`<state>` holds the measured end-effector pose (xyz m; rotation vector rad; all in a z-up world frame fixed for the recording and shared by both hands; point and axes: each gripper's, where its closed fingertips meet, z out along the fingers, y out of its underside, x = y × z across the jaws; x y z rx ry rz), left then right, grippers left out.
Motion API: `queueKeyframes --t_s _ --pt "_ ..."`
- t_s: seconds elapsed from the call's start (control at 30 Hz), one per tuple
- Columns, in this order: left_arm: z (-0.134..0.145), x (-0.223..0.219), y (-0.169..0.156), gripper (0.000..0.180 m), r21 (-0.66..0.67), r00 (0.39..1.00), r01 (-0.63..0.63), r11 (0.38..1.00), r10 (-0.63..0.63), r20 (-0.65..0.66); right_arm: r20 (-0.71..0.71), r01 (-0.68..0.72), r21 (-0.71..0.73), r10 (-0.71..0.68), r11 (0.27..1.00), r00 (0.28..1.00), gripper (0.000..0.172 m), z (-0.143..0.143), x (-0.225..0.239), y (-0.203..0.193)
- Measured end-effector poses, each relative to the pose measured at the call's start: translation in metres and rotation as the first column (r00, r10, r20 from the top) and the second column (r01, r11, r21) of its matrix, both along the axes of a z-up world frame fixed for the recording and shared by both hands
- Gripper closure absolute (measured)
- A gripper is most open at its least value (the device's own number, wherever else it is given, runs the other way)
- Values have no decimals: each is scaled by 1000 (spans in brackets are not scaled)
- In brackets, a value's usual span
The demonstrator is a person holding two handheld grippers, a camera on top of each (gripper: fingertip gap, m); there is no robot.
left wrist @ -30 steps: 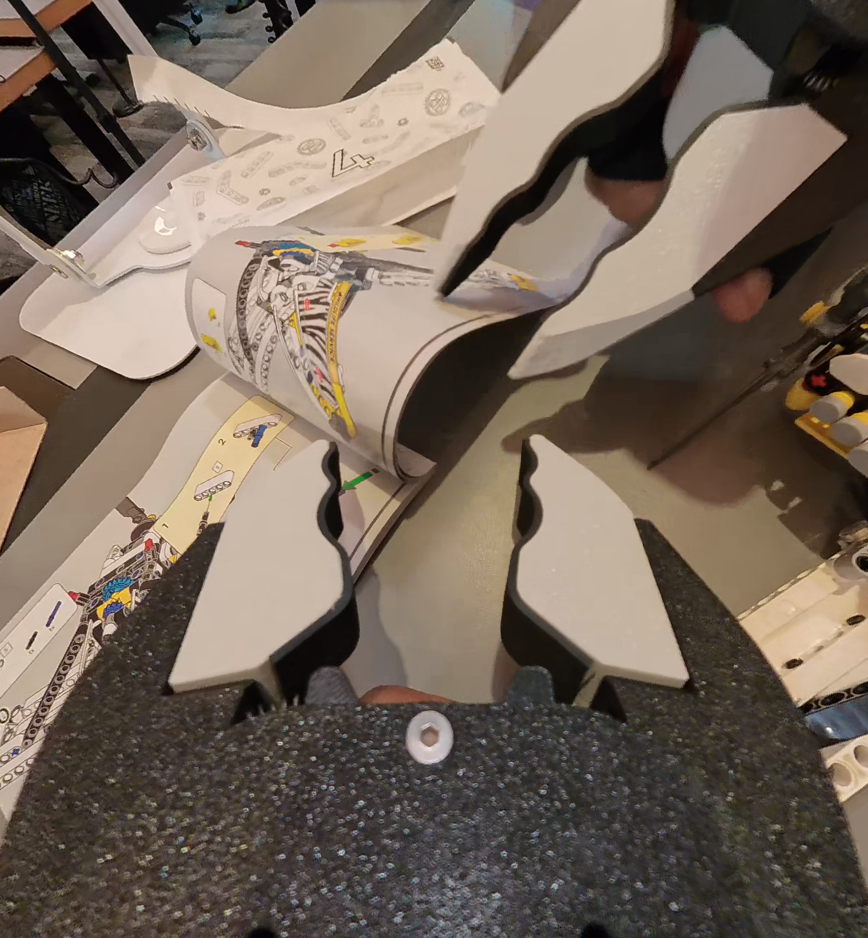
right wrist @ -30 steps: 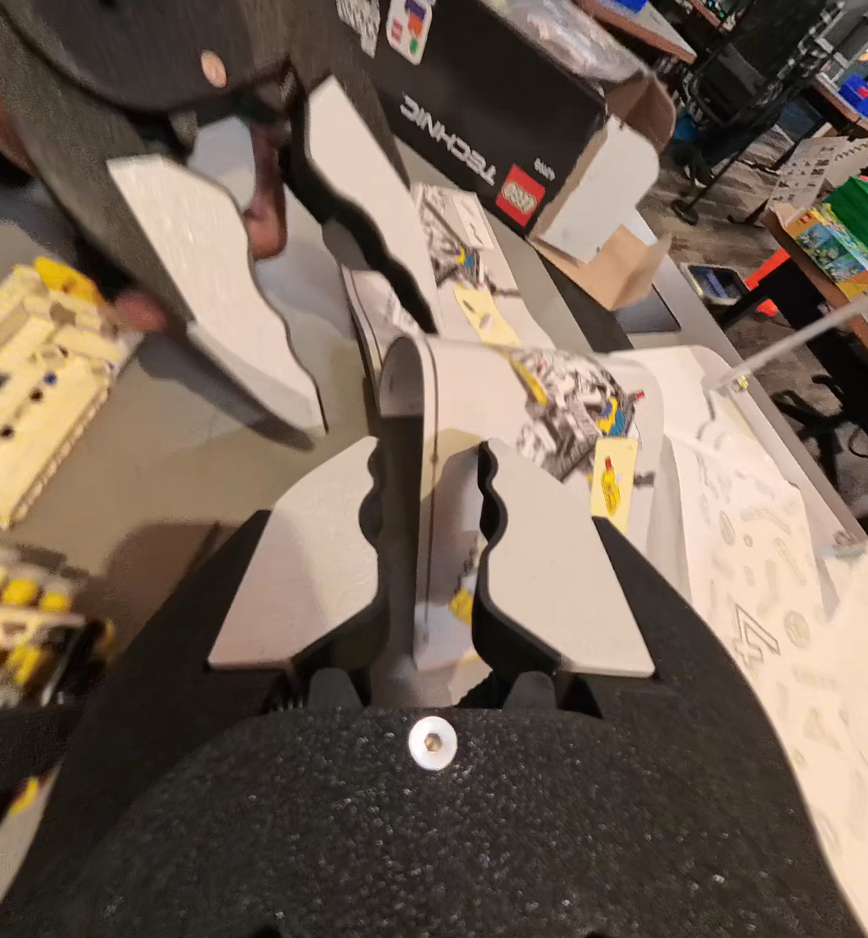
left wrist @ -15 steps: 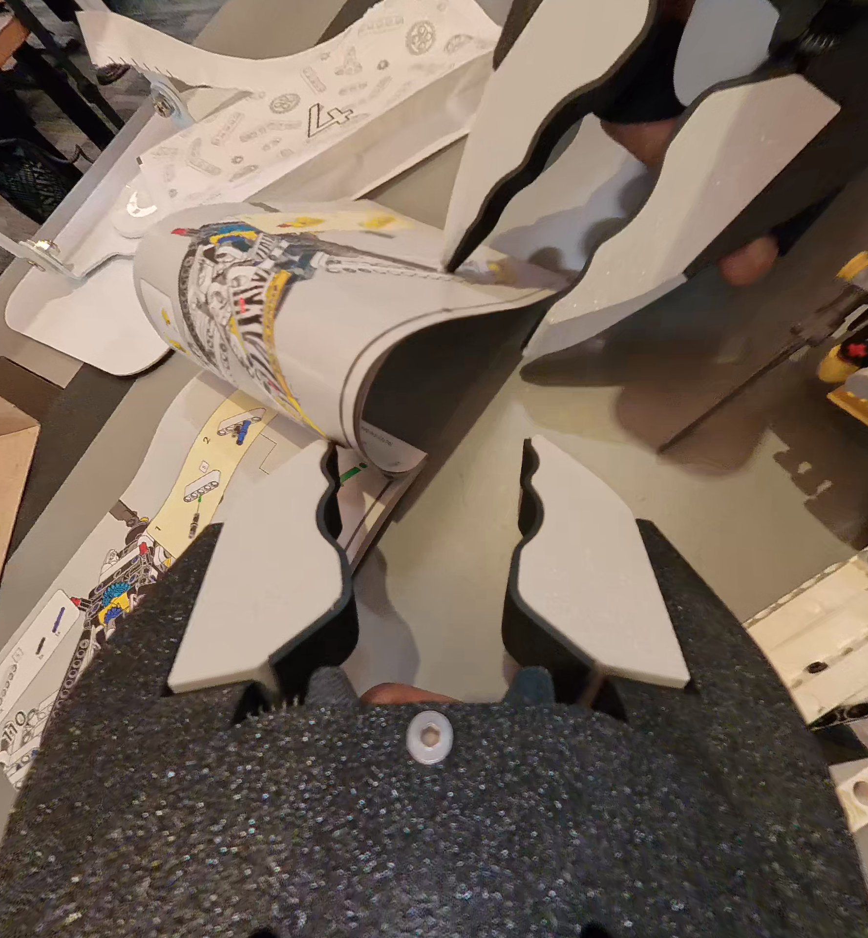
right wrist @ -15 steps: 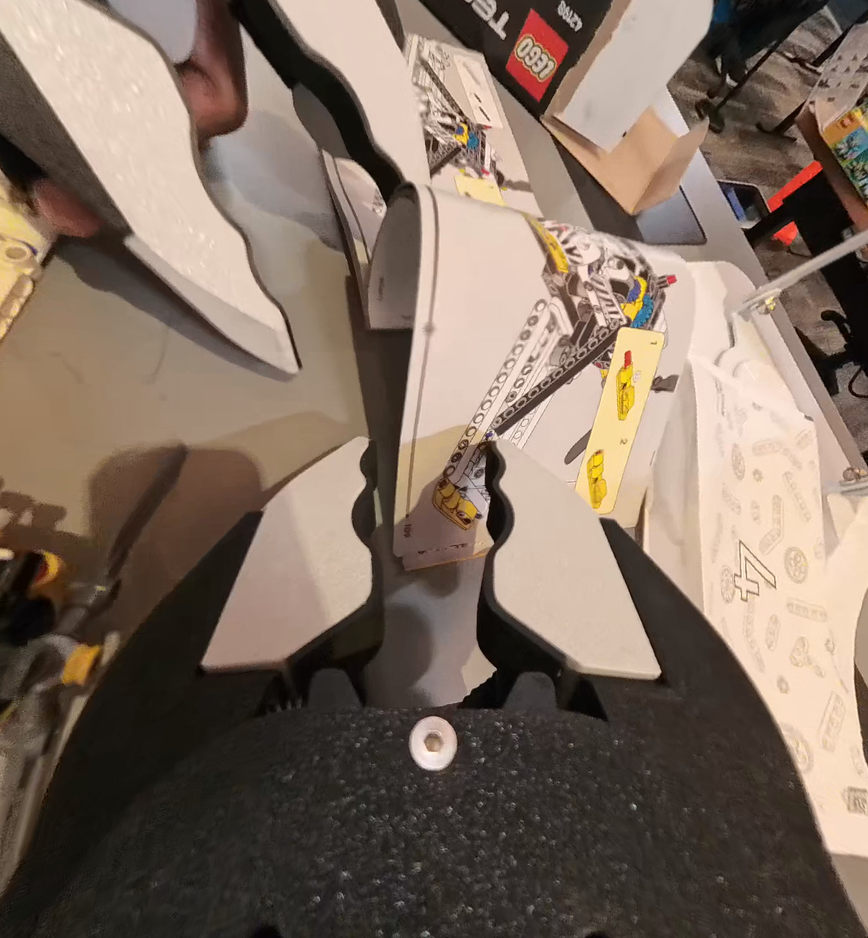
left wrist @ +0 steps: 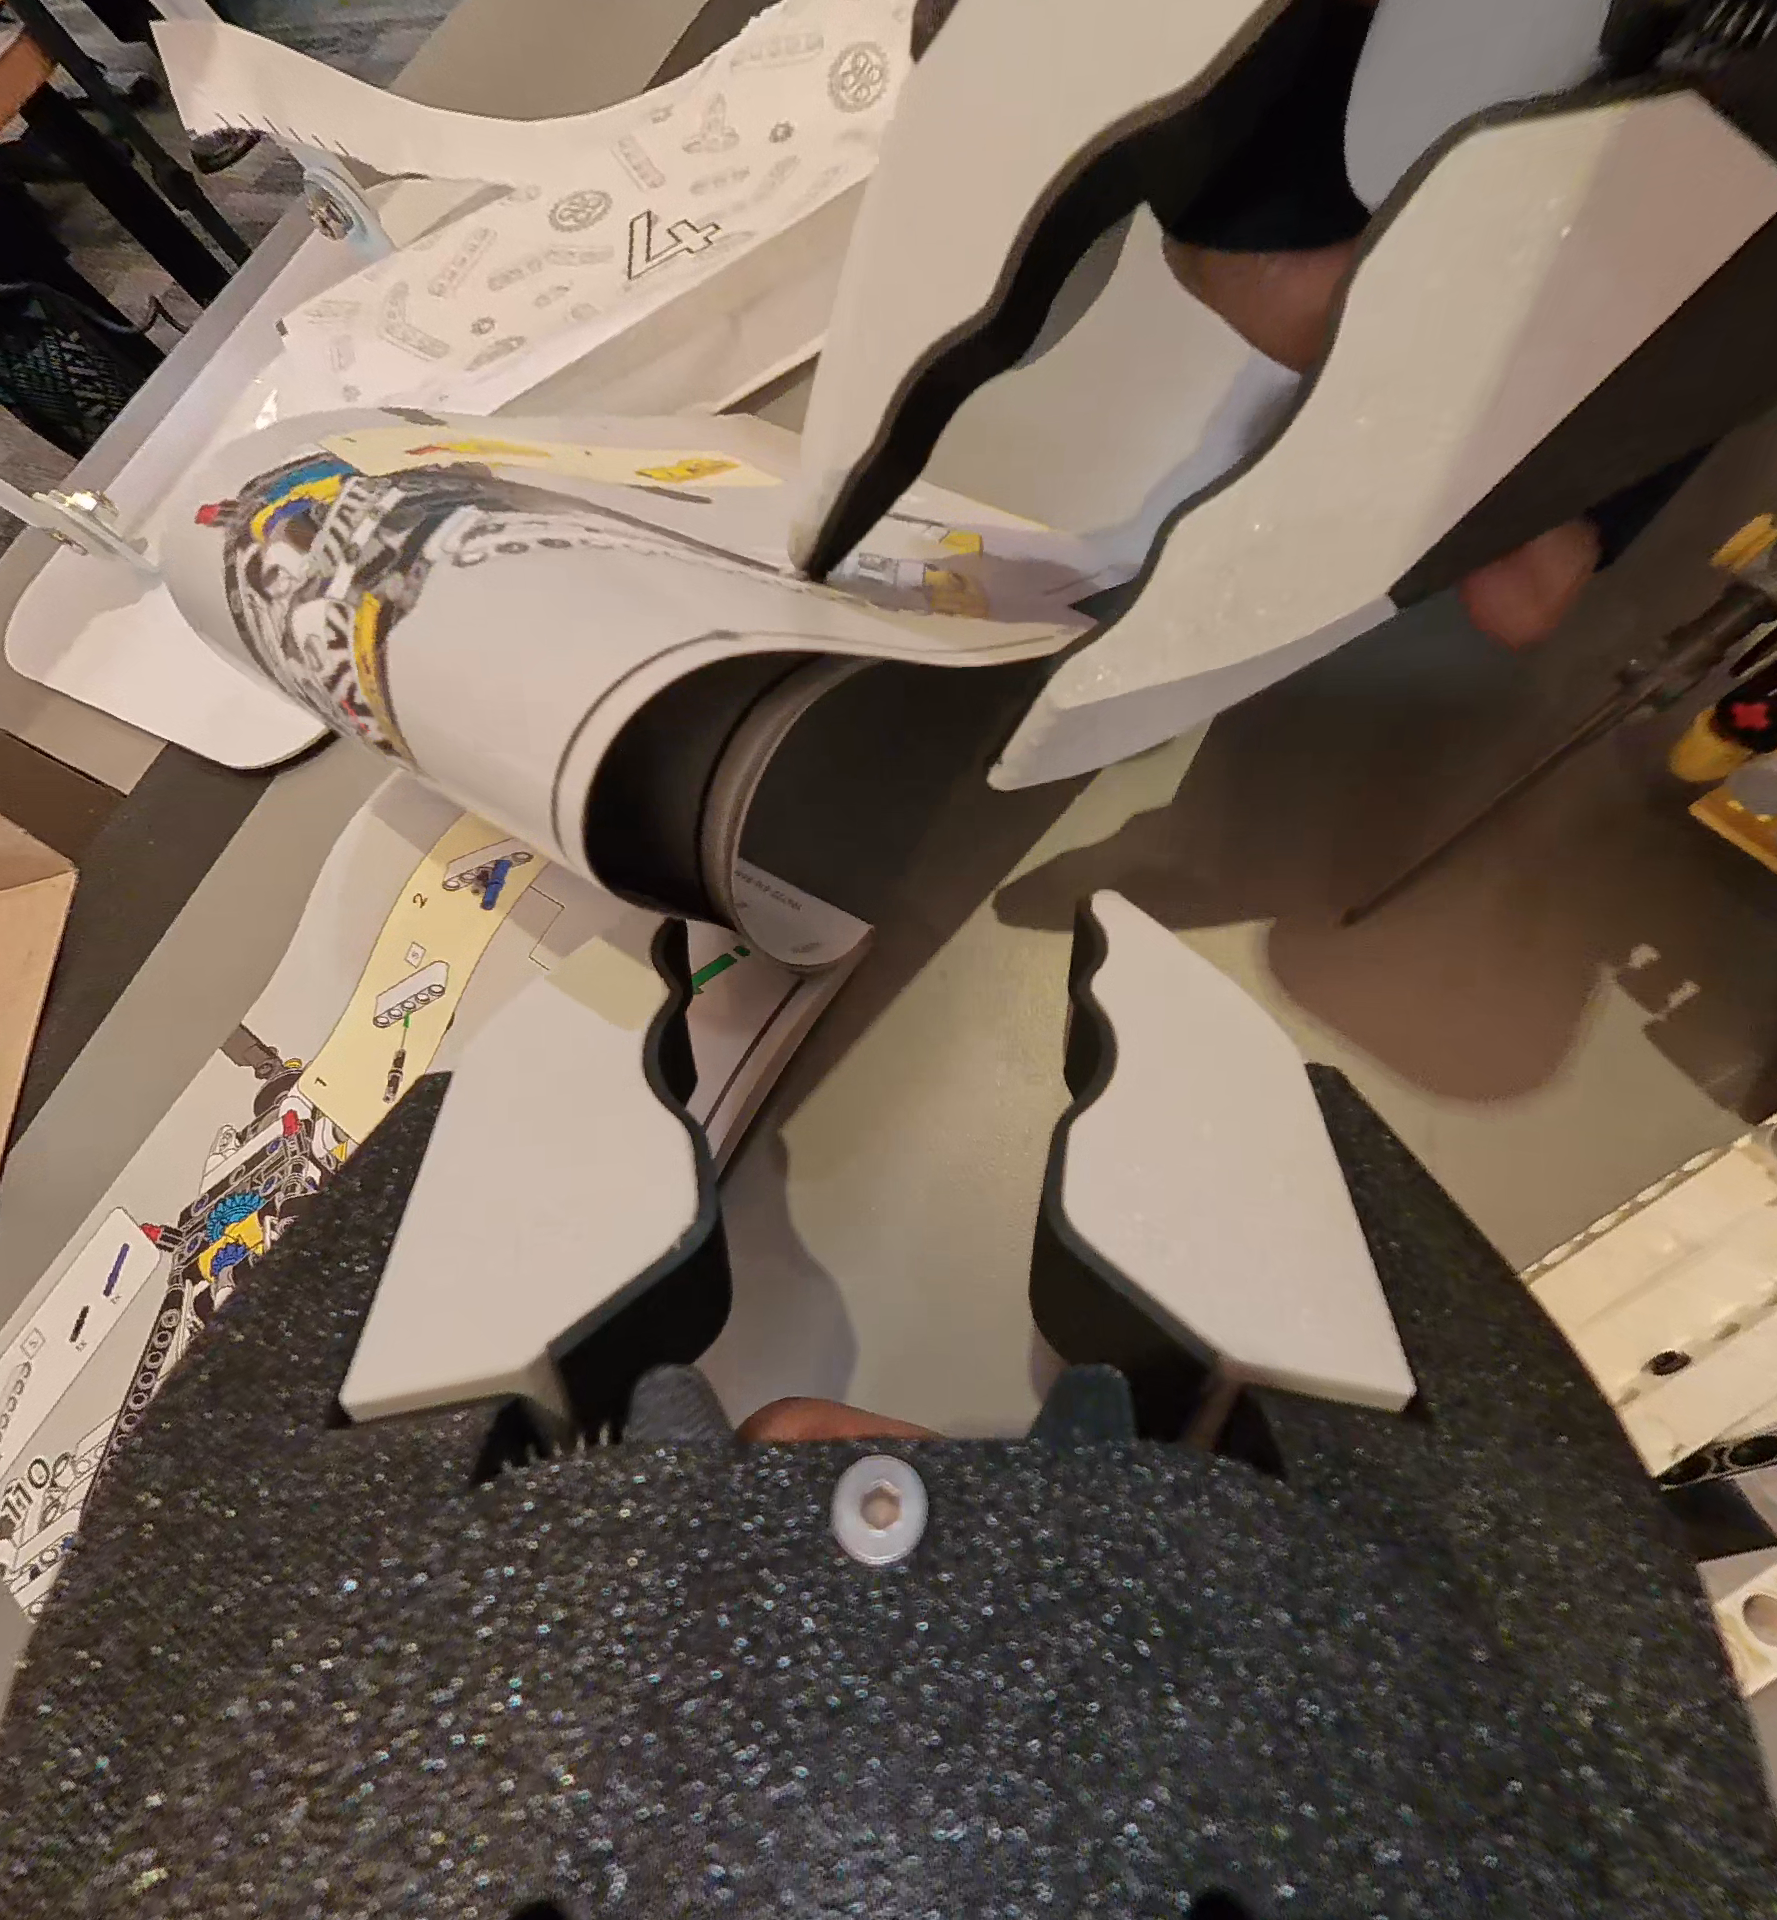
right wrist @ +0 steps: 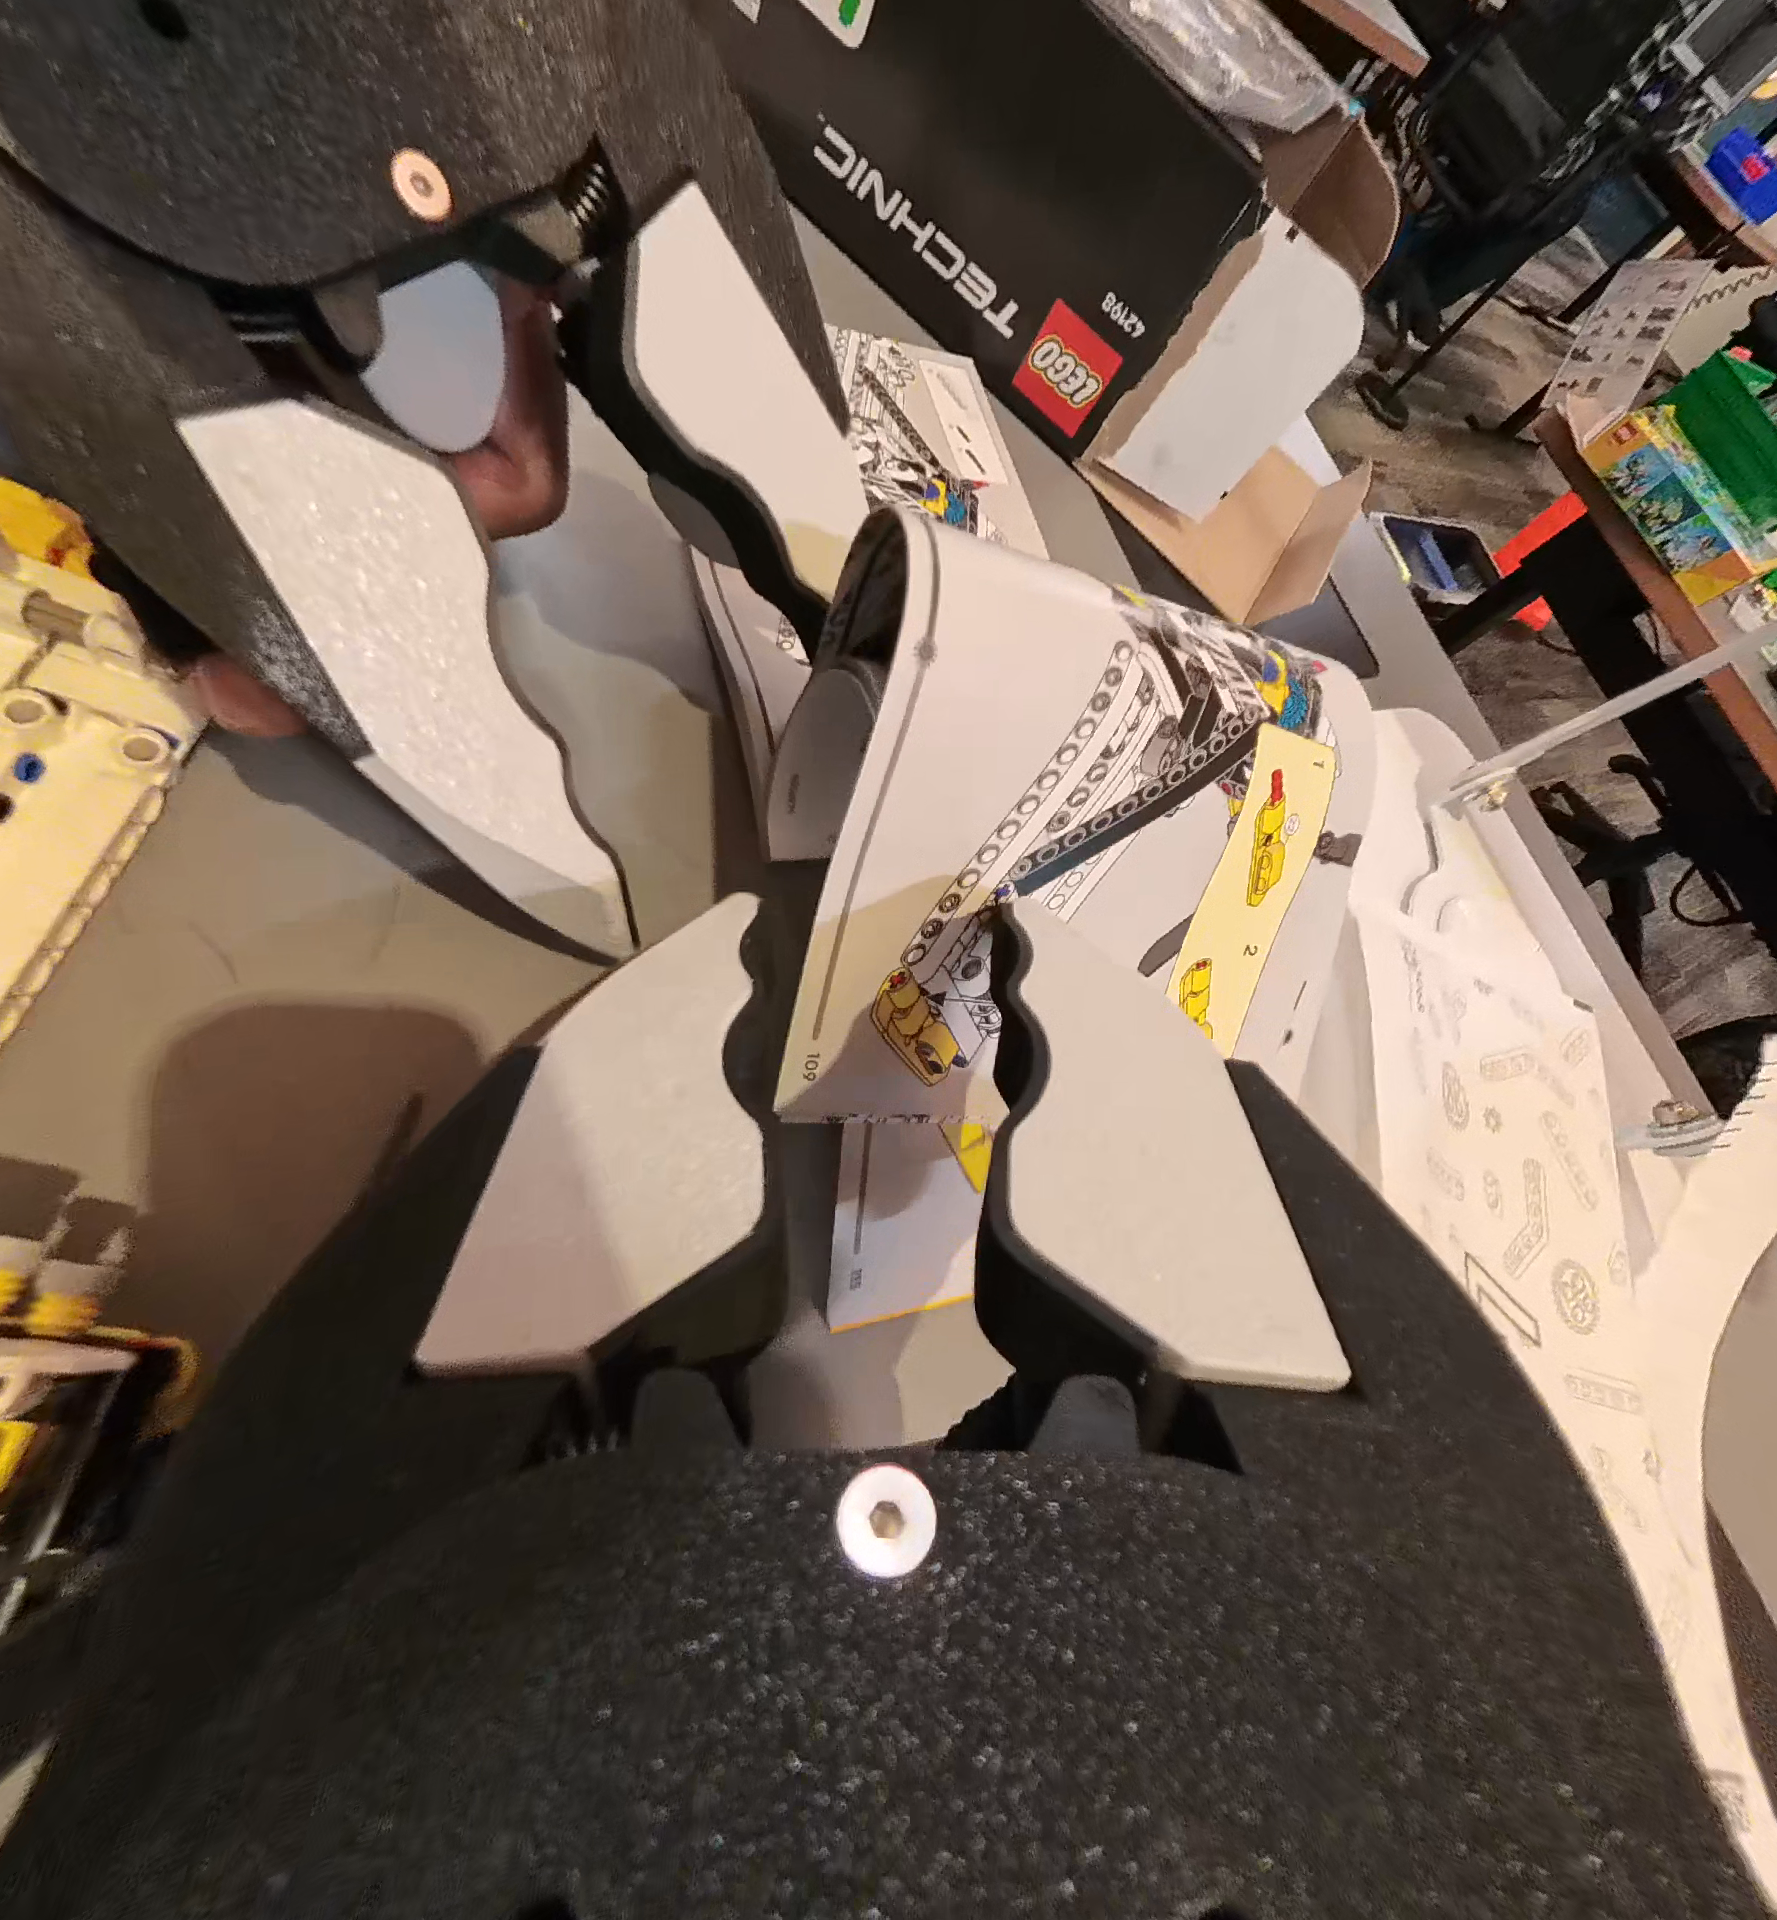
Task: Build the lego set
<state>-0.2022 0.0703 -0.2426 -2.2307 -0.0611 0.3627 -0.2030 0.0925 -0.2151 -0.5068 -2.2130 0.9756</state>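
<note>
The instruction booklet (left wrist: 416,997) lay open on the grey table (left wrist: 946,1164) at the left of the left wrist view. A few of its pages (left wrist: 510,644) were lifted into a loose roll above it, reaching toward the upper right of the frame. The pages were glossy white paper printed with black, yellow and blue drawings of brick assemblies. They looked light, limp and easy to crease or tear, so a hold near the free outer edge, away from the spine, seemed kindest. The right hand-held gripper (right wrist: 873,914) stood with its fingers apart and the lifted pages running between them. One fingertip (left wrist: 811,551) rested on top of the sheet and the other lay under its edge, without any pinch. The left hand-held gripper (left wrist: 879,935) was spread wide and empty, low over the table, with its left finger above the booklet's near corner. A pale brick model (left wrist: 1694,1340) sat at the right edge
</note>
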Motion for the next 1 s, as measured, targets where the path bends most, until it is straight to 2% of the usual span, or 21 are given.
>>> queueKeyframes --t_s 0.4,0.7,0.87,1.0 --pt "3 1 0 110 19 1000 9 1000 -9 -7 -39 -23 4 23 1000 999 132 10 1 -6" --pt "27 -3 -6 110 202 999 -7 979 -3 47 -13 -30 18 31 999 999 132 4 0 -1" --pt "24 -7 -5 110 178 999 -17 984 8 47 9 -13 24 13 1000 1000 132 3 2 12" --pt "17 -7 0 110 127 999 -12 992 7 36 89 16 -2 -16 1000 996 126 -7 0 19"
